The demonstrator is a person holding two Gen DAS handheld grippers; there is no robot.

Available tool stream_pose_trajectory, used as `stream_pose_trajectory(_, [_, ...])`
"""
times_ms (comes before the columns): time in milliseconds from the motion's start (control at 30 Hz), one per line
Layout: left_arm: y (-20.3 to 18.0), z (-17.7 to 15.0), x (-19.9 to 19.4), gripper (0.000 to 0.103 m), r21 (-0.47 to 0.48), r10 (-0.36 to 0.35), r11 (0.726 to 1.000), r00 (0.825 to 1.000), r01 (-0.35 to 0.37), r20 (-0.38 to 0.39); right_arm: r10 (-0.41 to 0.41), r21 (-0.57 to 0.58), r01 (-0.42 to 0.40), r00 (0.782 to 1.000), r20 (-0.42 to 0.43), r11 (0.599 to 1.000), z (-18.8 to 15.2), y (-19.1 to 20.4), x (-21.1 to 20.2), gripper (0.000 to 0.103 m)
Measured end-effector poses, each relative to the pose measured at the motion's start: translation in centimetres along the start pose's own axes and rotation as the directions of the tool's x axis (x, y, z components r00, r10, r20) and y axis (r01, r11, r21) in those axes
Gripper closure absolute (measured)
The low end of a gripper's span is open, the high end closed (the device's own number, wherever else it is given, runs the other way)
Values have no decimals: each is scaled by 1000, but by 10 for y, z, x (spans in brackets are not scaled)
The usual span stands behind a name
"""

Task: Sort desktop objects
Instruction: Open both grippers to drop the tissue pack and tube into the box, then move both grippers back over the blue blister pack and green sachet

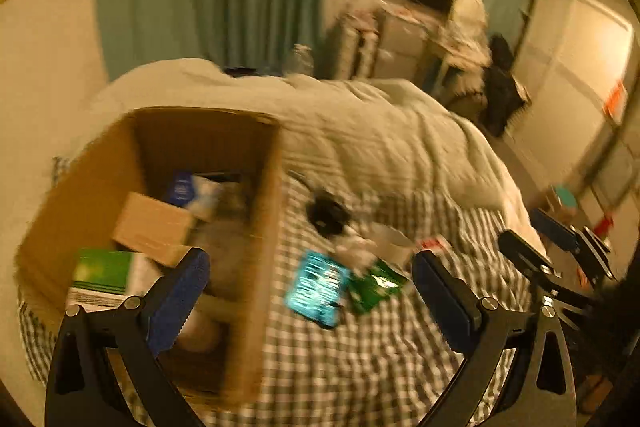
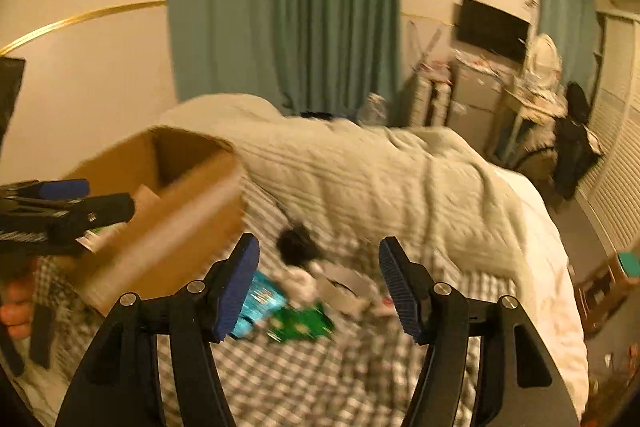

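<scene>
An open cardboard box (image 1: 256,227) stands on the checked bedsheet, holding a green-and-white box (image 1: 106,275), a small brown box (image 1: 154,227) and a blue-and-white packet (image 1: 192,189). Right of the box lie a cyan packet (image 1: 316,287), a green packet (image 1: 374,285), a black object (image 1: 326,213) and a white item (image 1: 390,241). My left gripper (image 1: 312,291) hangs open and empty, its left finger over the box. My right gripper (image 2: 320,287) is open above the cyan packet (image 2: 260,299) and green packet (image 2: 300,323), holding nothing. The frames are blurred by motion.
A rumpled pale quilt (image 1: 380,139) covers the far side of the bed. Teal curtains (image 2: 280,7) hang behind, and a desk with clutter (image 2: 532,95) stands at the far right. A hand (image 2: 16,307) holds the left gripper (image 2: 86,199) beside the box (image 2: 168,227).
</scene>
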State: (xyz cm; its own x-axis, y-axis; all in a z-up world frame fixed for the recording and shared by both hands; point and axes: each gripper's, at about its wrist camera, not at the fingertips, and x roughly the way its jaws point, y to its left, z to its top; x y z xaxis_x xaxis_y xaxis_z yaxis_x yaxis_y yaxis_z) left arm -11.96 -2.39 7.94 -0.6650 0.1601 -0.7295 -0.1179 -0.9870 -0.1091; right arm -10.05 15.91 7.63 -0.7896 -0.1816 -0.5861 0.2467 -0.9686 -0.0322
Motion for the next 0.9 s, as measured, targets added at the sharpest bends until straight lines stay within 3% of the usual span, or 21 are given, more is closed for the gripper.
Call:
stream_pose_trajectory(200, [-48,-25,51,0,54,29,998,997,-25,-74,-26,84,31,997,-71,996,-43,-54,17,41])
stream_pose_trajectory(267, [-65,-39,64,0,156,136,979,990,-130,-32,-21,97,31,995,-101,995,-57,-62,27,41])
stream_pose_trajectory(367, [-80,-63,94,0,267,173,952,982,-148,-73,-15,104,31,990,-143,994,-77,-65,46,41])
stream_pose_trajectory(533, [-79,-94,129,0,243,138,965,979,-99,-150,15,166,17,981,-193,986,-108,-79,71,41])
stream_pose_trajectory(667, [-64,-105,151,0,198,146,974,970,-108,-192,36,212,13,974,-222,977,-121,-85,80,41])
stream_pose_trajectory(733, [-54,-107,157,8,156,128,983,969,-95,-211,50,221,2,973,-226,975,-123,-84,82,41])
stream_pose_trajectory(833, [-39,-110,161,32,95,107,992,967,-88,-230,59,215,-9,972,-229,977,-123,-79,86,41])
stream_pose_trajectory(900, [-33,-111,159,42,78,87,994,969,-71,-230,66,211,-16,971,-232,977,-122,-75,88,41])
